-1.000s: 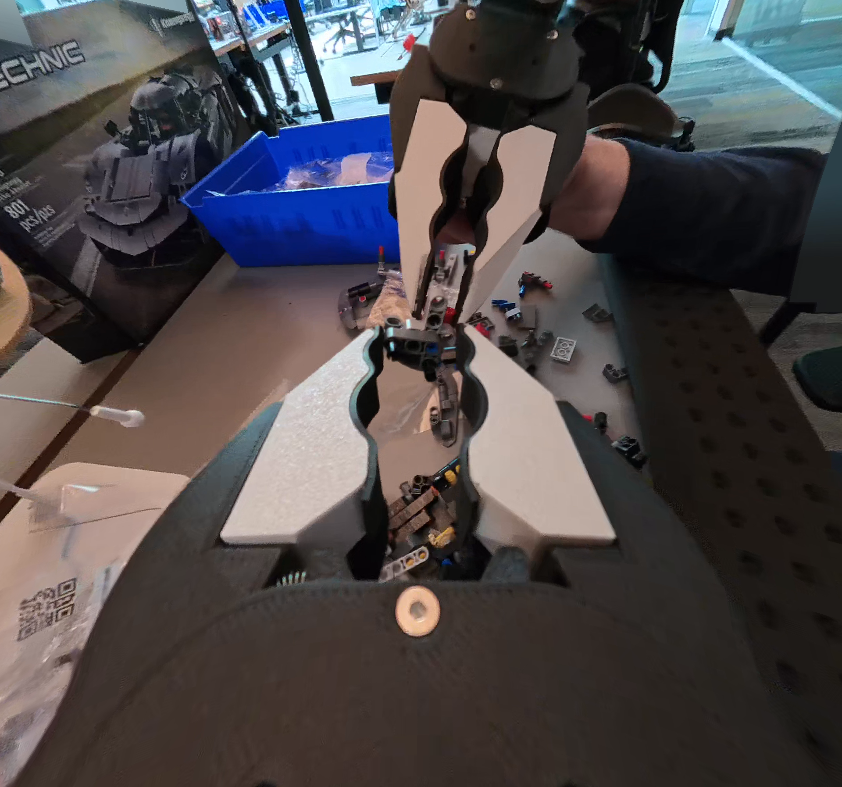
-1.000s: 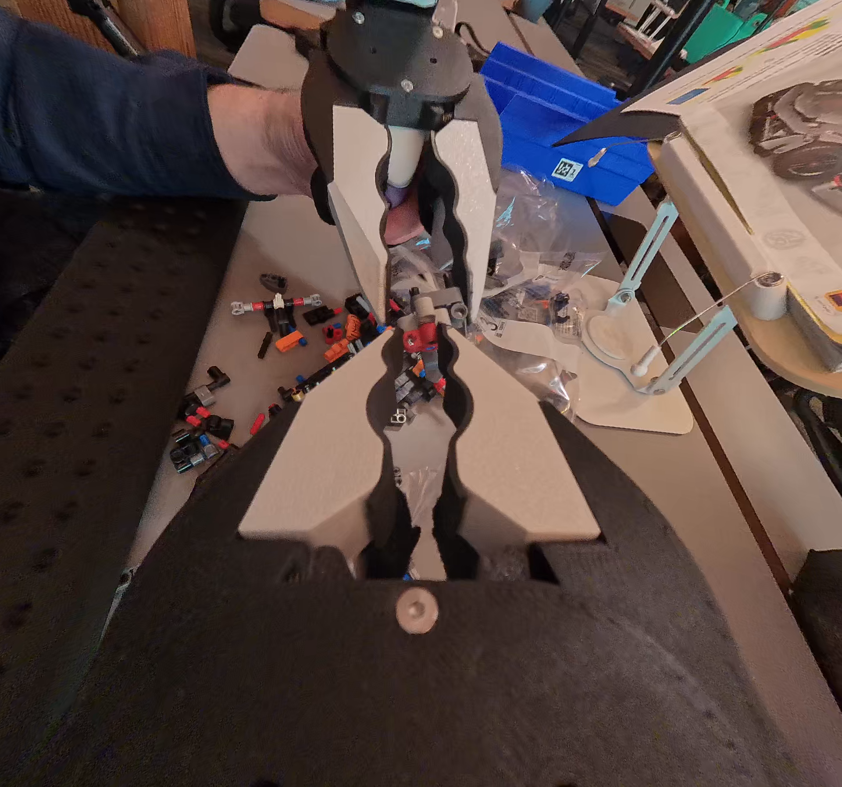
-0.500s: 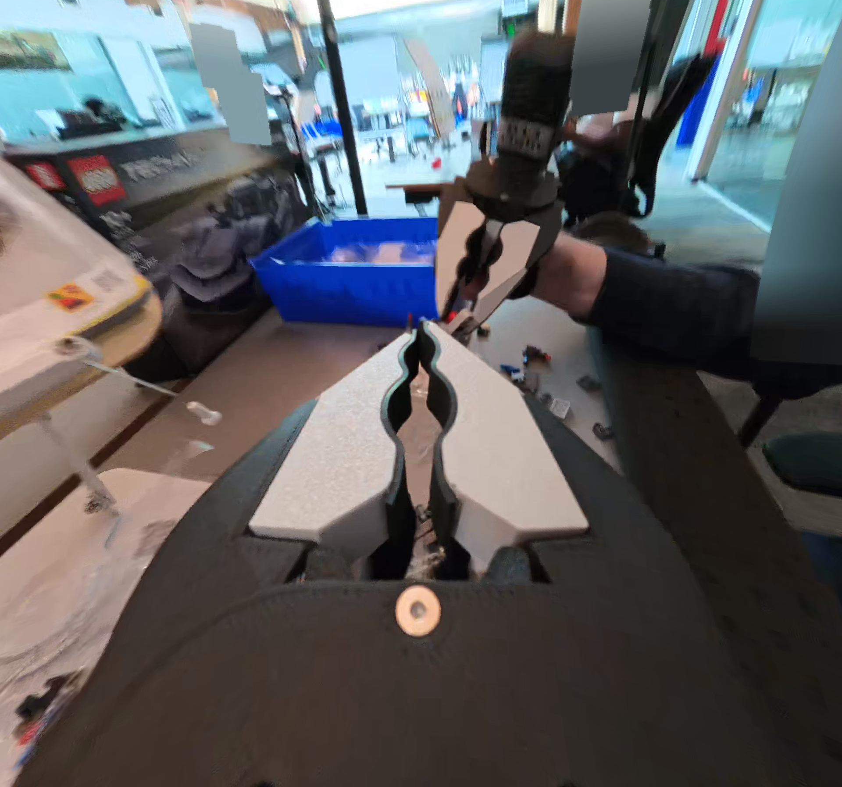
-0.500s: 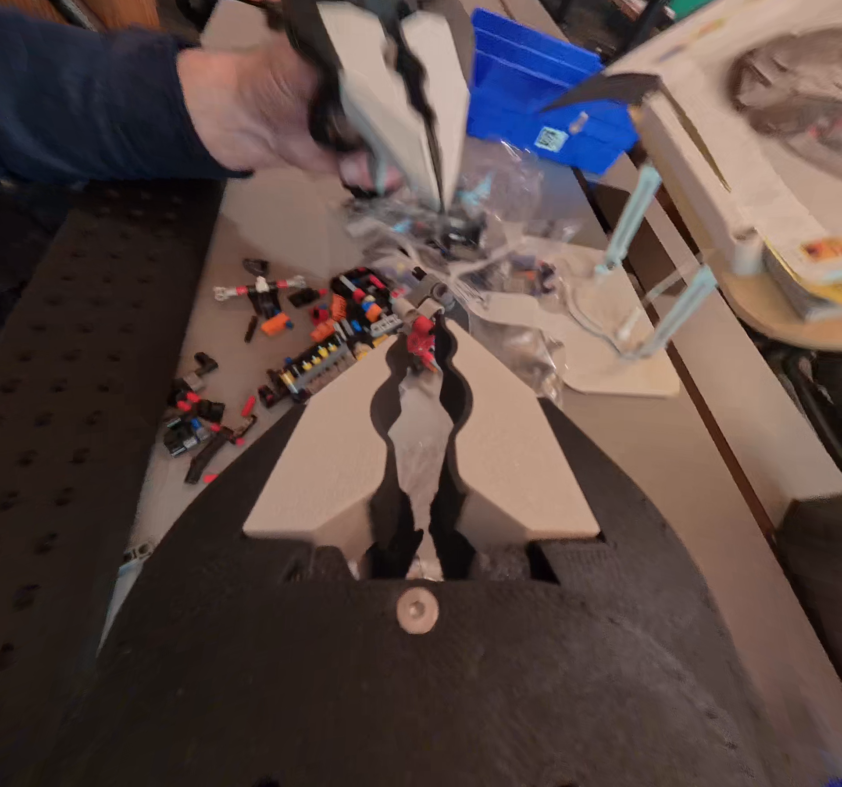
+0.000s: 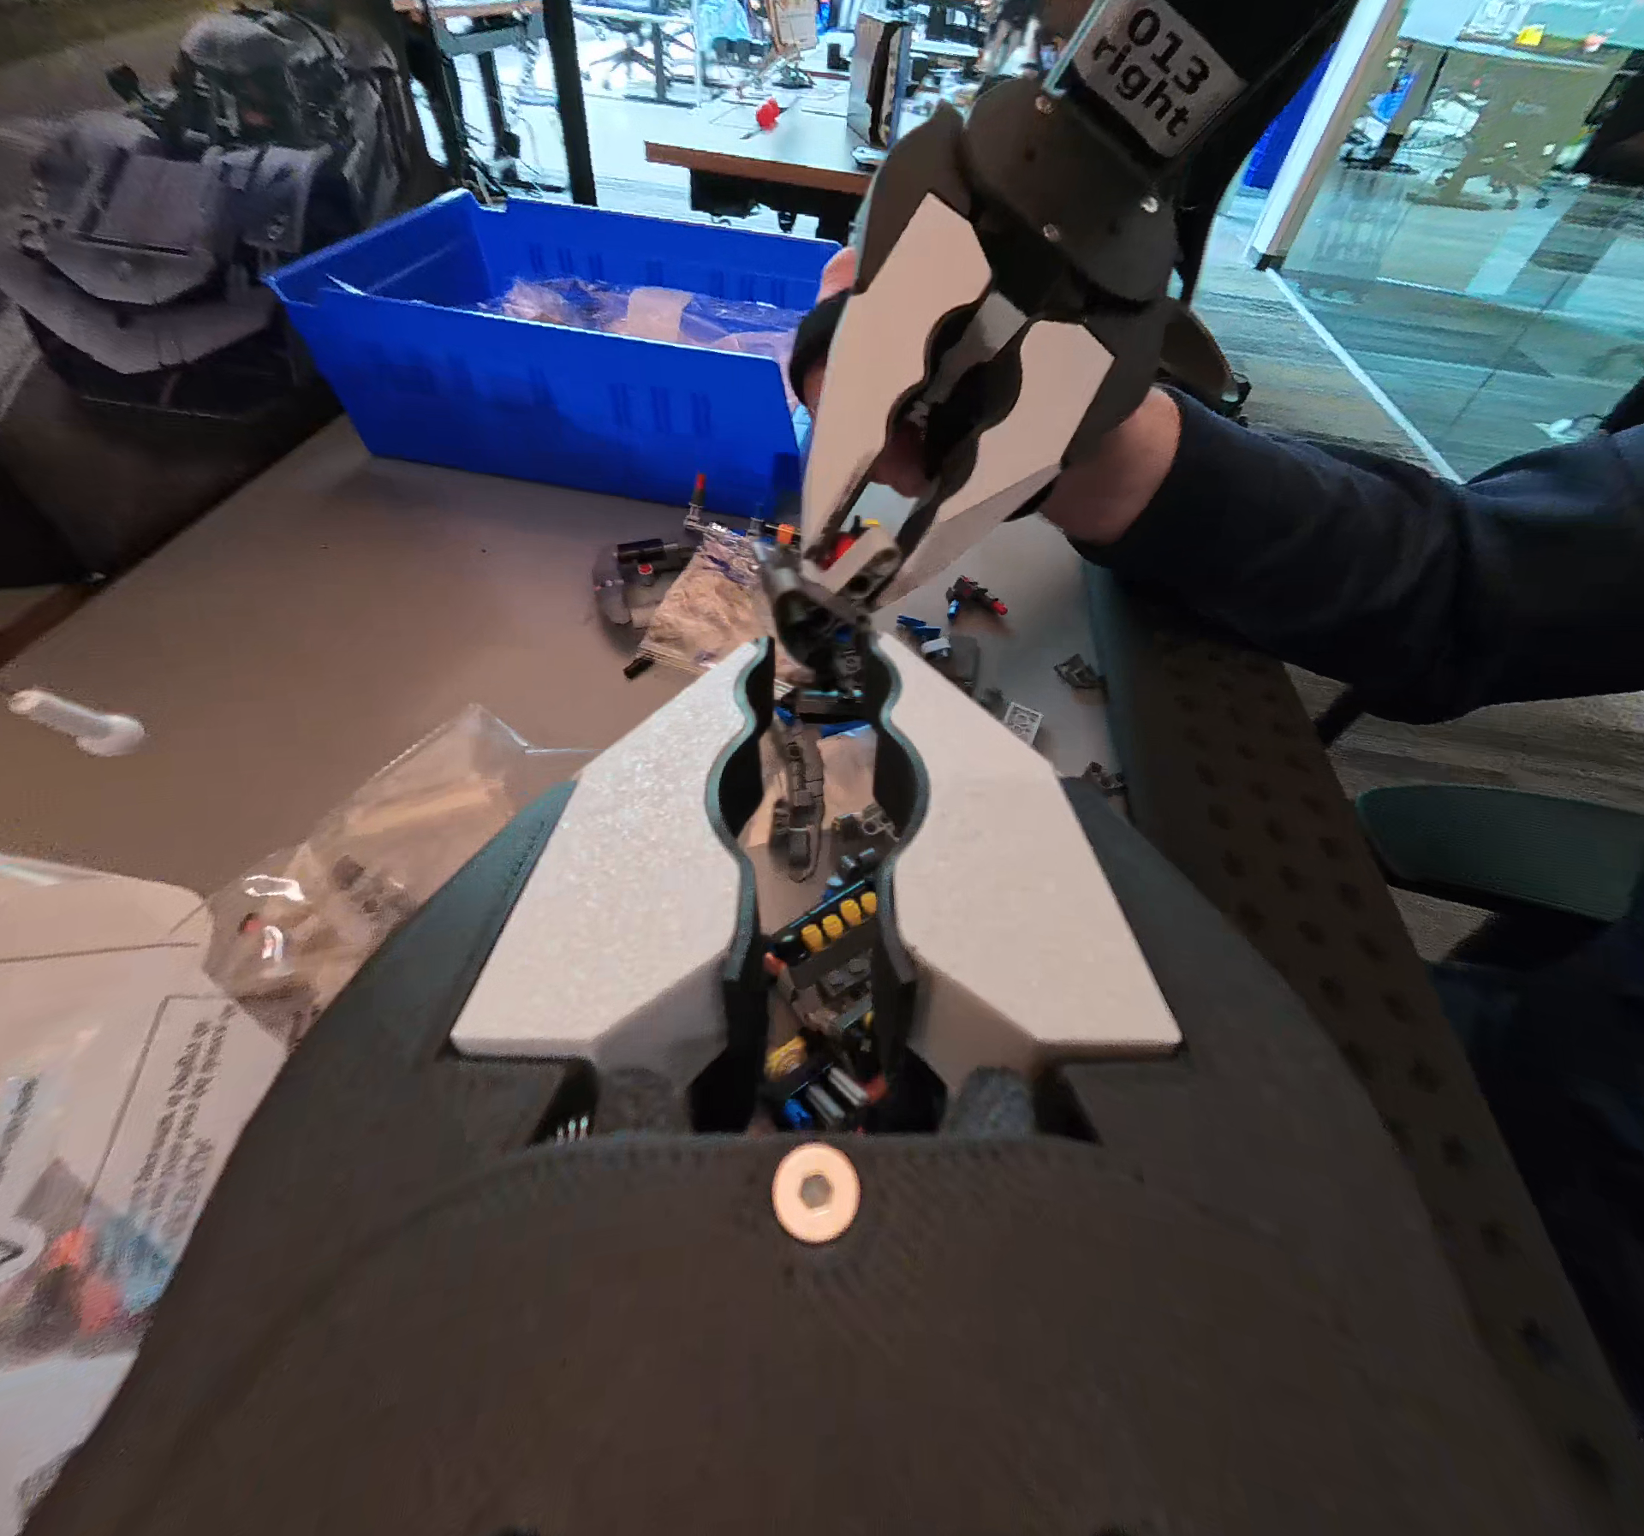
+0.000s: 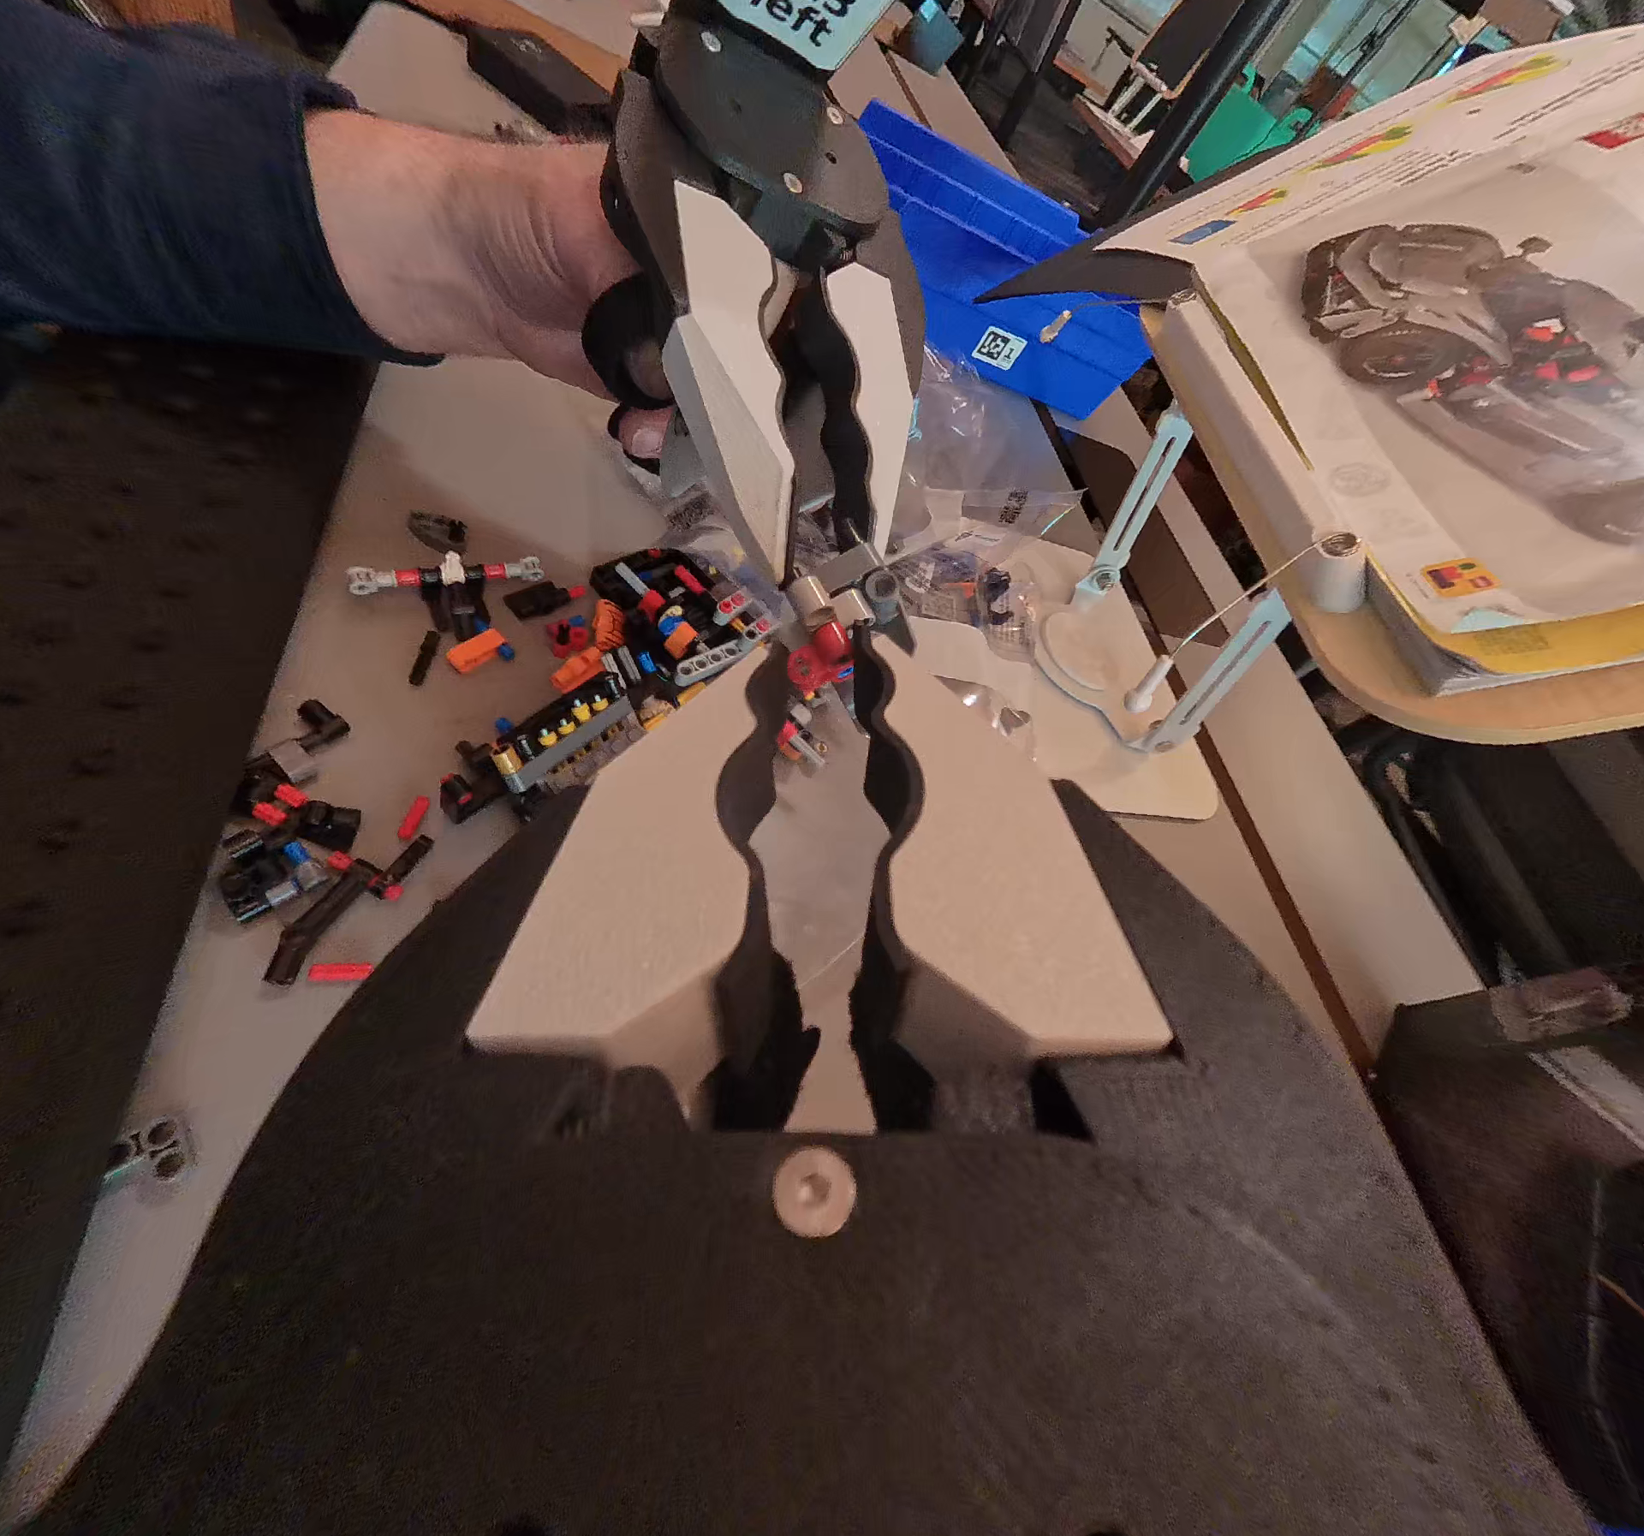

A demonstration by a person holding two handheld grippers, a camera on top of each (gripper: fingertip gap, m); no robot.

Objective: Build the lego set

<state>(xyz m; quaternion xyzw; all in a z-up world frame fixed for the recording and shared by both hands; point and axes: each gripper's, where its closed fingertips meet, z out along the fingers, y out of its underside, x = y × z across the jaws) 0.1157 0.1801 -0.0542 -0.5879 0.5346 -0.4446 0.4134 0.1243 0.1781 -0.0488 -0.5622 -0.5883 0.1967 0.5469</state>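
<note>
My left gripper [image 5: 820, 650] is shut on a small dark lego piece [image 5: 811, 614], held above the table [image 5: 311, 604]. My right gripper [image 6: 820, 654] is shut on a small red and grey lego piece [image 6: 817, 655]. The two grippers meet tip to tip and their pieces touch. In the left wrist view the right gripper [image 5: 850, 566] comes down from the upper right with a light grey beam [image 5: 861, 557]. In the right wrist view the left gripper [image 6: 827, 564] comes down from above with grey and tan parts [image 6: 856, 597] at its tips.
Loose lego pieces [image 6: 463, 604] and a part-built section with yellow studs [image 6: 560, 733] lie on the table. Plastic bags [image 5: 356, 862], a blue bin [image 5: 552, 372], the set's box [image 5: 178, 203] and a booklet on a stand [image 6: 1423, 444] surround them. A black perforated mat [image 6: 133, 604] borders the table. The tips of both grippers are at nearly the same place.
Half a second ago the left gripper had swung up and away from the right one. It is now back tip to tip with it. The right gripper still holds its red piece.
</note>
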